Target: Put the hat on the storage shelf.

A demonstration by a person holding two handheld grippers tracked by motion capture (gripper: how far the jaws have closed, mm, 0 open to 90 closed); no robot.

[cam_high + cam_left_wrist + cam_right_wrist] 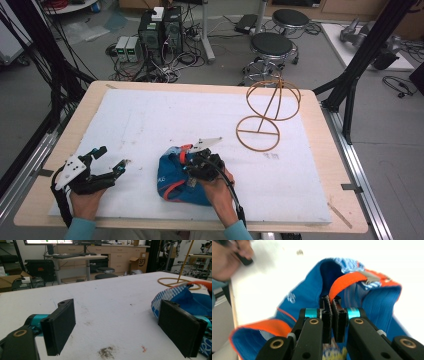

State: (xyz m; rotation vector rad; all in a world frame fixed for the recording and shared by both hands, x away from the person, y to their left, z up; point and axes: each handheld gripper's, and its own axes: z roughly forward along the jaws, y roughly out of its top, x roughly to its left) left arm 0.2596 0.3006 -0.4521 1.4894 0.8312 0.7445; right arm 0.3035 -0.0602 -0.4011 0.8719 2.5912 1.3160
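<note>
A blue bag [175, 180] with orange trim lies crumpled on the white mat [150, 120], near the table's front edge and just left of centre. The right hand [217, 187] comes in from the bottom, forearm angled up and left, and holds the right gripper [192, 162] down onto the top of the bag. In the right gripper view its jaws are pressed almost together, with the bag's orange strap [344, 282] running right down to the tips; whether fabric is actually pinched between them is hard to tell. The left hand [87, 192] rests at the mat's front left corner, well apart from the bag, pointing the left gripper [110, 160] up and right. Its jaws stand wide apart with nothing between them. A wire stand [267, 112] of hoops sits on the mat's far right.
</note>
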